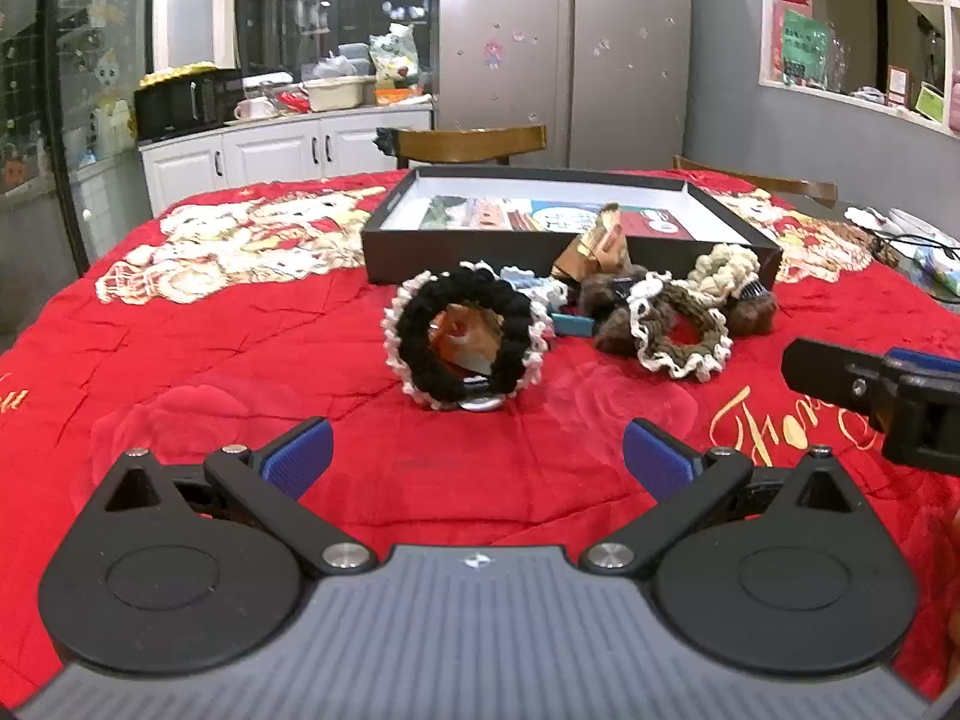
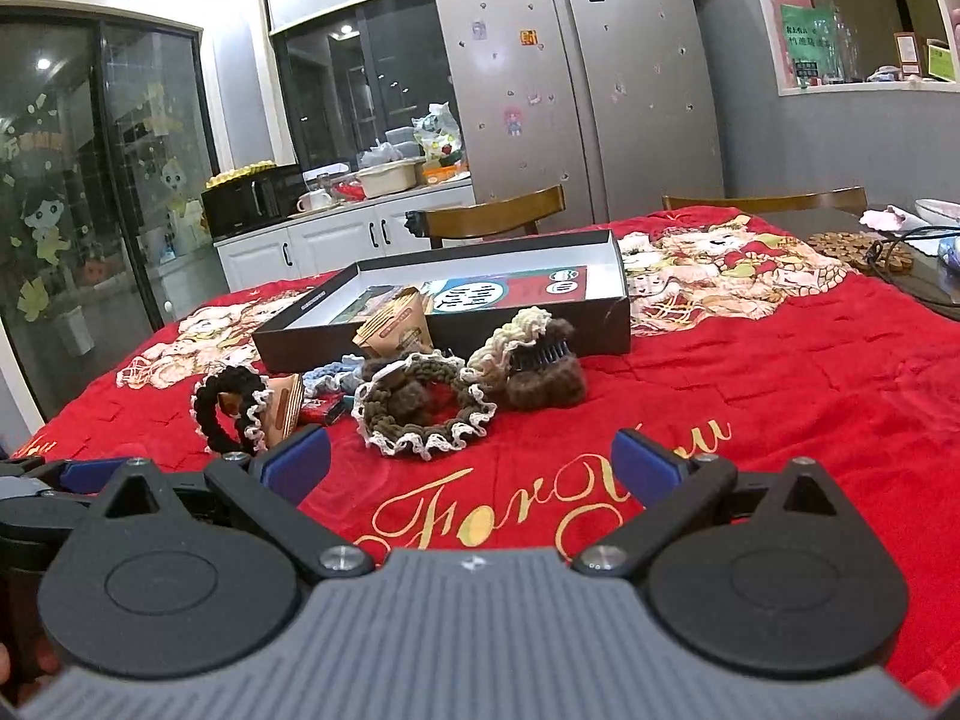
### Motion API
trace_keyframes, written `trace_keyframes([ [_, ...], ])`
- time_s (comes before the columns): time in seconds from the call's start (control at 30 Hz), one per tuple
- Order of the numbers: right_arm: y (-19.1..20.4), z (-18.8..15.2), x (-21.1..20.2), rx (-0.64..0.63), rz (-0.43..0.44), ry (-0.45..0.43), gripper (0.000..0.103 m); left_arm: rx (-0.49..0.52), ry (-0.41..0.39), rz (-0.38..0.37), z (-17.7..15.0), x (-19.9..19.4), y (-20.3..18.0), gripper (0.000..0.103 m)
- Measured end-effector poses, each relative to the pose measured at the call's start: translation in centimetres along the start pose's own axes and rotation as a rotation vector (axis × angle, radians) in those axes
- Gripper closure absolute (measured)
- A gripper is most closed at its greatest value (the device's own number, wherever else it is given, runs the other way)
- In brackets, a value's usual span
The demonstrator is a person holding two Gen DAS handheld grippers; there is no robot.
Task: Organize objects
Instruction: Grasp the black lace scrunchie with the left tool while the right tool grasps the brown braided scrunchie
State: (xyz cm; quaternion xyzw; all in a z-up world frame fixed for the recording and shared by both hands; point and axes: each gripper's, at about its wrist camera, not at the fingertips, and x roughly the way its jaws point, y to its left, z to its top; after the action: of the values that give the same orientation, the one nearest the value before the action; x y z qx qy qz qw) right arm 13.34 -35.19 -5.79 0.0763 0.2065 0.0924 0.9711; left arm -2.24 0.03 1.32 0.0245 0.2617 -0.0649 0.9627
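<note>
Right now both your grippers hover above the red quilt short of the pile, nothing between the fingers. Left gripper: jaws spread as wide as they go, empty. Right gripper: same, wide and empty; its tip shows at the edge of the left view.

Task things sit heaped just in front of the shallow dark box, none of the loose ones clearly inside it yet. Black scrunchie with white trim stands on edge, nearest your left gripper, a tan packet showing through its ring. Brown scrunchie with cream frill lies flat, nearest your right gripper. Behind it, a cream knit piece touches a brown furry hair claw. A kraft paper packet leans on the box's near wall. Small blue and red items are buried between; too hidden to name.

Risks, as judgement:
- The upright black scrunchie looks tippy; a glancing pad would roll or topple it.
- Items overlap, so closing on the brown scrunchie may drag the claw or cream piece along.
- Soft quilt could bunch under a low approach and get pinched.
- Both grippers aiming at one pile invites a finger collision.
- Clipping the box wall may shove it back.
</note>
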Motion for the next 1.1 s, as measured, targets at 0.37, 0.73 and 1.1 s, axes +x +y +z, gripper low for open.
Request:
trace_keyframes([
  [0.37,0.0,0.1,-0.6,0.025,0.036,-0.070,0.000,0.026,-0.048,-0.064,0.3,-0.8,-0.5,0.000],
  [0.73,-0.1,1.5,1.7,0.029,0.039,-0.031,0.001,0.045,-0.021,-0.061,2.2,1.3,1.0,0.000],
  [1.1,-1.1,1.8,6.0,0.098,0.070,0.099,0.015,-0.021,-0.001,-0.043,3.4,4.3,3.1,0.000],
])
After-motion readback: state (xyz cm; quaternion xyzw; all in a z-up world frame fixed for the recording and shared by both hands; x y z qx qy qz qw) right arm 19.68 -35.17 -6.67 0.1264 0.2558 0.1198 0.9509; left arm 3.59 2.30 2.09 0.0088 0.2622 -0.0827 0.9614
